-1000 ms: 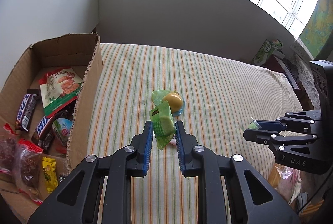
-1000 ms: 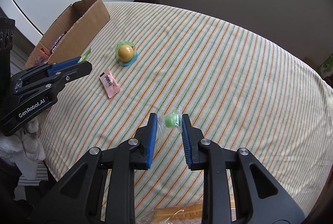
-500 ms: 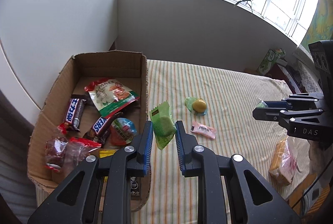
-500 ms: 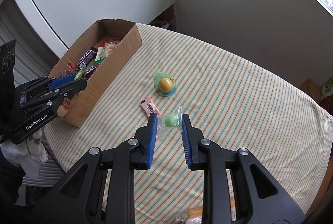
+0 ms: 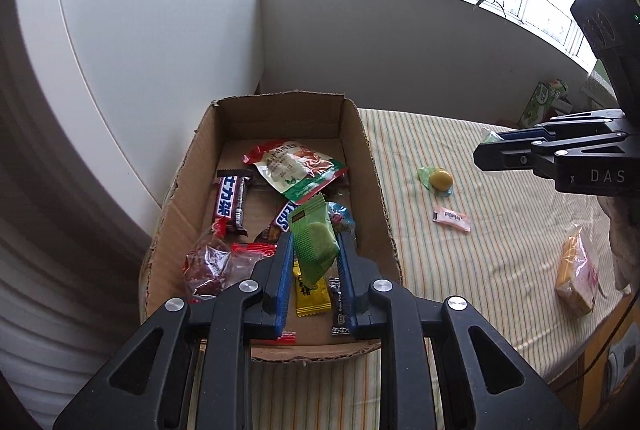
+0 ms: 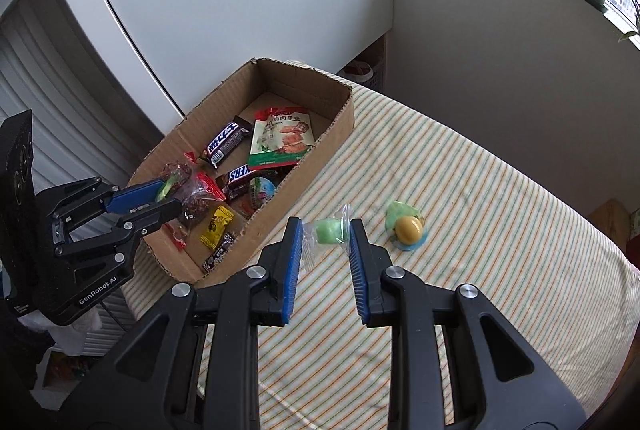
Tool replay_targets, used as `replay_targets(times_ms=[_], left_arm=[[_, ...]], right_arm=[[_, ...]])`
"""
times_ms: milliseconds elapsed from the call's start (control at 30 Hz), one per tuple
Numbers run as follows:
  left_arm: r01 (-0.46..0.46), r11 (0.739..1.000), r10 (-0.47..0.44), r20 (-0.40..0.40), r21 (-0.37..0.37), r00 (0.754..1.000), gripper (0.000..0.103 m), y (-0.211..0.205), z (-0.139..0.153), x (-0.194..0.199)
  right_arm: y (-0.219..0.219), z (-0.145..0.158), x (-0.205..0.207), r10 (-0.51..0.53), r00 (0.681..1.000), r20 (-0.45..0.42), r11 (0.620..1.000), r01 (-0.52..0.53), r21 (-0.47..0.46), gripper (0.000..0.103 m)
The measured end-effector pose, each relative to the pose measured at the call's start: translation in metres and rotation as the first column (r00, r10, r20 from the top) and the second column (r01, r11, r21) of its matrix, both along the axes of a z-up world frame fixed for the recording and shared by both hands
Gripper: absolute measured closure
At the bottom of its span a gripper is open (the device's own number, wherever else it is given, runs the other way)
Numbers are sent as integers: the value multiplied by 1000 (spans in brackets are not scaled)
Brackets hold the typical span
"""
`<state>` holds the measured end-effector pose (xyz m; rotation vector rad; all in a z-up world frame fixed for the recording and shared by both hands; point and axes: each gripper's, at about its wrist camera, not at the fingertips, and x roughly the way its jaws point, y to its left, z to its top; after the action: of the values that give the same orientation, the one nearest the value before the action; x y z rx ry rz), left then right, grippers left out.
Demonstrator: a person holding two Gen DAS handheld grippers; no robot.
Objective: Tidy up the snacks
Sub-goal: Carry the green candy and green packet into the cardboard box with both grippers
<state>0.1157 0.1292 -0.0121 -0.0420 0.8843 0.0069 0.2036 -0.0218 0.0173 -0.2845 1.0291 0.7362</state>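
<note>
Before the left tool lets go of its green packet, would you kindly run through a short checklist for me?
1. Left tool shut on the flat green snack packet: ok.
2. Packet over the open brown cardboard box: ok.
3. Bare box floor directly under the packet: not ok, wrapped snacks lie there.
4. Right tool apart from the box opening: ok.
5. Right tool shut on the small clear-wrapped green candy: ok.
</note>
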Motion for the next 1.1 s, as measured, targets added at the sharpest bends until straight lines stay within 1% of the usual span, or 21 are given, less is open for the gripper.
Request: replay_targets(times_ms=[200,333,533,633,767,900,1067,1100], left_arm=[[8,1000,-8,4,1,1000,83,11,1,-4],[3,1000,-3,2,-4,1000,83,20,-1,-3],[-12,1000,12,-2,-16,1000,83,36,-3,0],[-15,1000,15,-5,-19,1000,83,41,-5,3],[-21,999,21,-16,-27,1000,83,46,-9,7],[-29,999,28,-23,-41,999,83,49,-12,10],[-34,998,33,-24,-57,999,82,49,-14,14],[-35,998,34,-26,-58,999,81,49,-14,15]], right_arm=[[29,2,4,16,1000,-1,1000,-16,3,79],[47,-2,8,27,1000,2,1000,-27,-11,79],[69,-6,16,39,999,-6,999,-39,-9,79],[79,-8,21,47,999,-24,999,-48,-5,79],[92,-18,29,47,998,-48,999,-48,-12,79],[100,-25,32,46,997,-59,999,-47,-22,79],[103,-27,33,52,997,-59,998,-54,-26,78],[103,-27,32,53,997,-60,998,-55,-27,78]])
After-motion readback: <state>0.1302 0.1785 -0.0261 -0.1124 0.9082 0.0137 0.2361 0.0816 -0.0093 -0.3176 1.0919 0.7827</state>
